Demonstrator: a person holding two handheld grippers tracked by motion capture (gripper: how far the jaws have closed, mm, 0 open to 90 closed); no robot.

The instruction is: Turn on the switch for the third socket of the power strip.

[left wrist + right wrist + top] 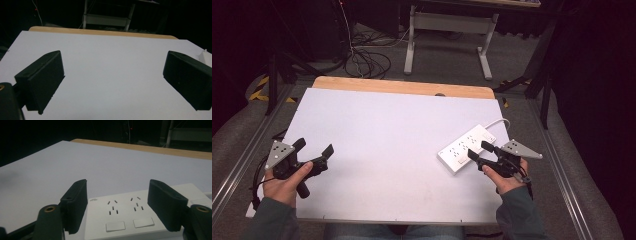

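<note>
Power strip (pixel 466 147) lies flat on the white board (pixel 382 150), right side, near the front-right corner. Its long axis runs diagonally, from the near-left end up to the far-right end where the white cord (pixel 499 121) leaves.

Right gripper (pixel 478 150) sits at the strip's near end, just beside it, pointing along the diagonal. In the right gripper view the strip (pixel 135 215) lies between the two black jaws and a little ahead. The jaws straddle its width with a gap on each side, pads not pressing; nothing held.

Left gripper (pixel 314 151) rests well apart on the left side of the board, jaws wide, empty; bare board between them.

Judgement: the right hand is clearly nearer. Any grip would be across the short axis.
</note>
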